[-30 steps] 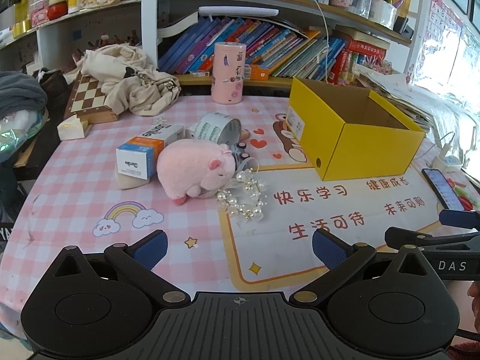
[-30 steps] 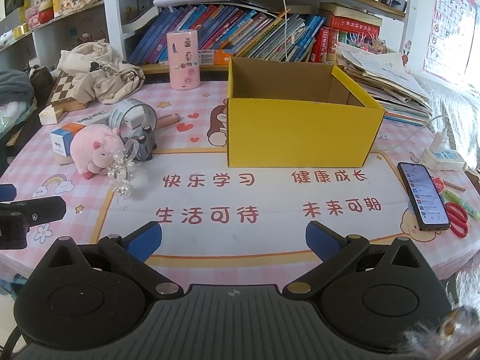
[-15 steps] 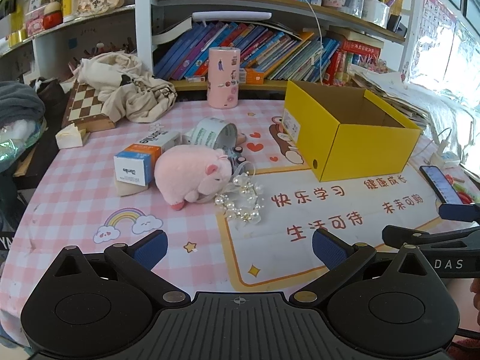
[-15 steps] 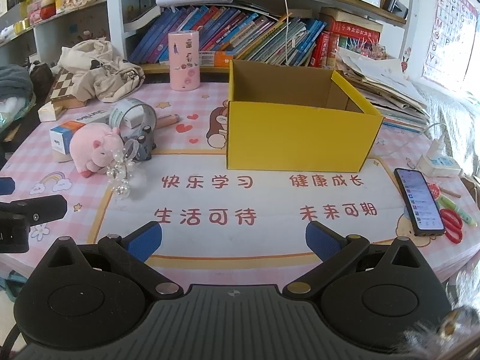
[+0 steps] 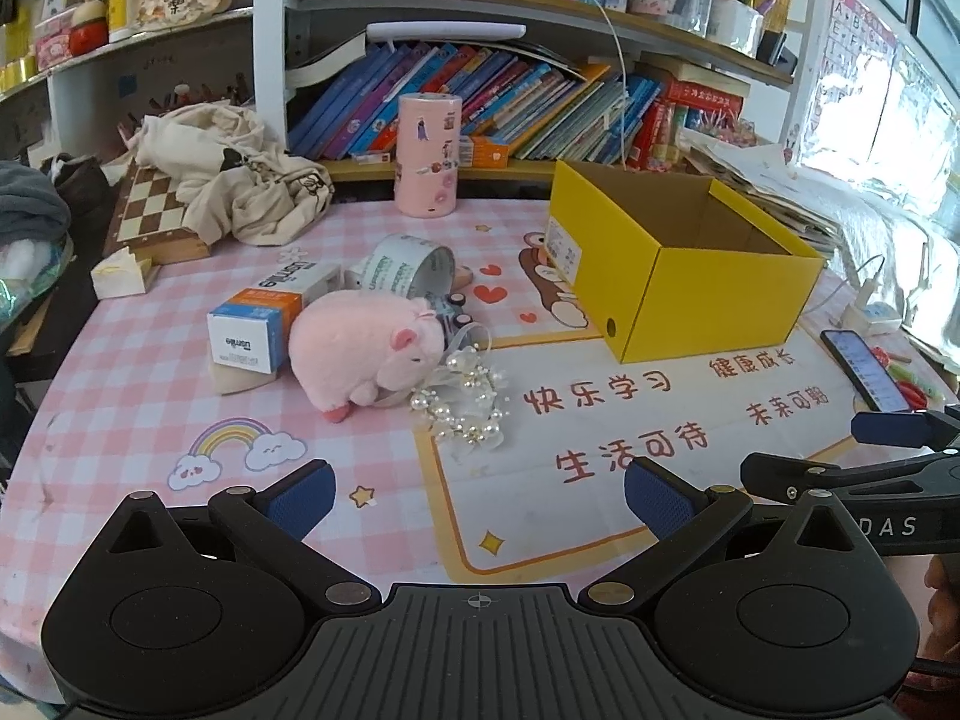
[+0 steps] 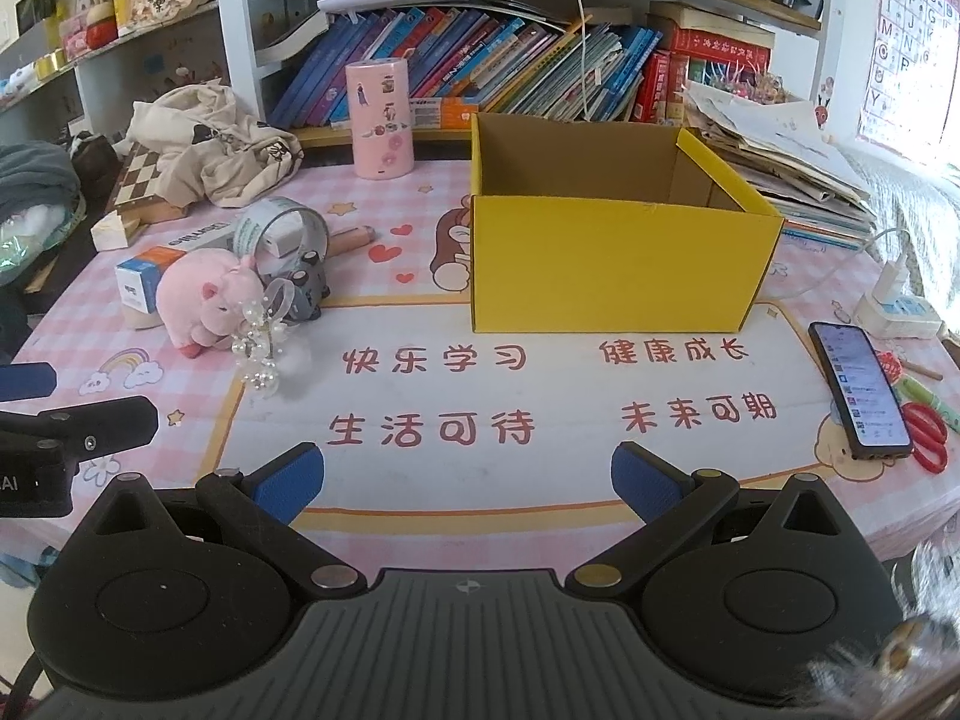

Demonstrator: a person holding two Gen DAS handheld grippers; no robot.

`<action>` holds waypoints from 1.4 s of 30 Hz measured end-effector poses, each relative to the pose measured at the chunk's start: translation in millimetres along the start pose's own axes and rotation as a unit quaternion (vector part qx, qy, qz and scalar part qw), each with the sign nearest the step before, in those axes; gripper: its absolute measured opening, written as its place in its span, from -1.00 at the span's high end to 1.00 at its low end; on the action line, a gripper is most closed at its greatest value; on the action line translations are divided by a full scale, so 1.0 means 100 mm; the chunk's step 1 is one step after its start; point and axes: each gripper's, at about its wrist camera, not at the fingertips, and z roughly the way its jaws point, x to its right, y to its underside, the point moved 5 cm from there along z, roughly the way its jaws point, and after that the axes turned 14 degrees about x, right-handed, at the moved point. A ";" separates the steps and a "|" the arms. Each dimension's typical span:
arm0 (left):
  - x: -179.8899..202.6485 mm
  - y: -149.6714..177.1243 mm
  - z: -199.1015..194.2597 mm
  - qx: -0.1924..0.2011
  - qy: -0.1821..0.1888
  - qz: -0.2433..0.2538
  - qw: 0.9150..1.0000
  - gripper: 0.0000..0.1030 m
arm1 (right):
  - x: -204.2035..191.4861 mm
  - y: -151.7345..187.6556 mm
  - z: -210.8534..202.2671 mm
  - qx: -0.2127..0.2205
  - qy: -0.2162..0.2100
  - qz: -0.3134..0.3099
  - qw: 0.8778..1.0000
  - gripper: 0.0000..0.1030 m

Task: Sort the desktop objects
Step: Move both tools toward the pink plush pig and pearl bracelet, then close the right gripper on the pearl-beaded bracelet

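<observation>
A pink plush pig (image 5: 366,348) lies on the pink desk mat next to a pearl hair ornament (image 5: 465,408), a roll of tape (image 5: 405,269), a small orange and blue box (image 5: 255,327) and a grey toy (image 6: 303,294). The pig also shows in the right wrist view (image 6: 201,300). An open, empty yellow box (image 5: 690,276) (image 6: 606,252) stands right of them. My left gripper (image 5: 477,498) is open and empty, near the desk's front, short of the pig. My right gripper (image 6: 465,480) is open and empty, in front of the yellow box.
A pink cylinder (image 5: 427,153), crumpled cloth (image 5: 234,180) and a chessboard (image 5: 153,216) sit at the back under shelves of books. A phone (image 6: 858,390), red scissors (image 6: 927,438) and a power strip (image 6: 897,312) lie at the right edge.
Both grippers have drawn back and risen slightly, so the objects look a little farther away. Nothing on the desk has moved. Both stay open.
</observation>
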 end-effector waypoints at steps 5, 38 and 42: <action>-0.02 -0.02 -0.02 0.011 0.006 -0.006 1.000 -1.00 | -0.04 -0.02 0.00 0.003 -0.015 0.002 1.000 -1.00; -0.26 0.02 0.05 -0.007 -0.014 -0.009 1.000 -1.00 | -0.34 -0.12 0.22 -0.006 -0.043 -0.026 0.999 -1.00; -0.34 0.03 0.05 -0.010 -0.024 -0.017 1.000 -1.00 | -0.41 -0.13 0.30 -0.012 -0.056 -0.031 0.998 -1.00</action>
